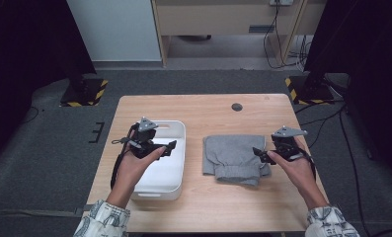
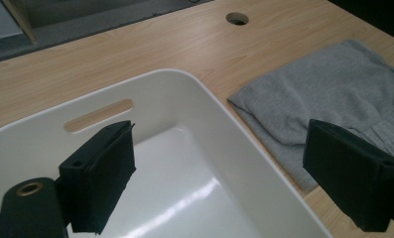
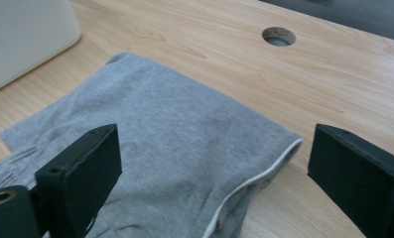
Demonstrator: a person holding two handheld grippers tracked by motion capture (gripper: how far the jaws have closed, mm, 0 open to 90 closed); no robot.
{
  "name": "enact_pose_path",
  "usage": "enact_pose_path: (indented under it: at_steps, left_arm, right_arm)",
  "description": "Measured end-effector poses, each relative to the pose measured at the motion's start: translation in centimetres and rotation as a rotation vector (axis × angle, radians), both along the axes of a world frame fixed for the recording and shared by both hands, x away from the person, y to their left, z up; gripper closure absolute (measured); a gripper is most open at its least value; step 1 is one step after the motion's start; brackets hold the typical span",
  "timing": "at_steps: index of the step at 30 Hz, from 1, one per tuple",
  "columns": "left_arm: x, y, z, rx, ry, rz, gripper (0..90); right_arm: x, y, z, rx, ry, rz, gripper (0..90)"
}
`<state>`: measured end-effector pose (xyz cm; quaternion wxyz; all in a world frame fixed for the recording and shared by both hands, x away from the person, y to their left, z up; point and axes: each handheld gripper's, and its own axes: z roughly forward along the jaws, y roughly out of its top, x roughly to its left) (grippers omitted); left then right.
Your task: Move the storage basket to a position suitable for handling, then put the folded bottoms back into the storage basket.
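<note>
My jaws are matt black, their pads faintly rough. The white plastic tub [image 2: 204, 114] is smooth and glossy, light streaking its floor. The folded grey sweatshirt [image 3: 174, 134] is soft matt knit cloth, ribbed at the hem. The table [image 3: 333, 84] is pale wood grain, satin-smooth.

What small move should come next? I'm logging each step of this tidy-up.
Probably lower the right gripper onto the near right edge of the folded grey garment and close. Its jaws stand open over that edge, the cloth lies flat on the table, and the left gripper hangs open over the white bin.
</note>
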<state>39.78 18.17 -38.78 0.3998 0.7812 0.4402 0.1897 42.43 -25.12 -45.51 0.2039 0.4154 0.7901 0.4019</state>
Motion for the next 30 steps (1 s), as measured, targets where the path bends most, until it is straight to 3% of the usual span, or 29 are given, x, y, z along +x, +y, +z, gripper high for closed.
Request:
enact_pose_path:
  at_steps: [4, 5, 6, 14, 19, 26, 30]
  left_arm:
    - [0.0, -1.6, 0.2, 0.000, -0.004, -0.028, 12.2]
    - [0.1, -2.2, 0.1, -0.001, -0.004, -0.035, 12.2]
    - [0.2, -3.1, 0.1, -0.002, 0.001, -0.041, 12.2]
    - [0.4, -7.3, -0.6, -0.014, 0.011, -0.109, 11.9]
    - [0.4, -10.2, -1.4, 0.019, 0.015, -0.151, 11.4]
    - [0.6, -11.6, -2.4, 0.042, 0.027, -0.155, 11.7]
    - [0.3, -12.1, -2.6, 0.048, 0.030, -0.167, 11.7]
  right_arm:
    - [0.3, -0.2, 0.0, 0.022, 0.000, -0.025, 10.2]
    - [0.4, -0.1, 0.0, 0.016, 0.003, -0.016, 10.7]
    - [0.8, -0.1, 0.0, -0.021, -0.001, -0.011, 11.6]
    - [2.7, -0.2, 0.0, -0.023, 0.055, -0.019, 11.5]
    - [4.0, -0.6, -0.5, -0.044, 0.085, -0.037, 15.0]
    - [5.2, -0.9, -2.1, -0.050, 0.124, -0.063, 18.2]
    - [6.4, -0.5, -3.6, -0.043, 0.175, -0.075, 13.2]
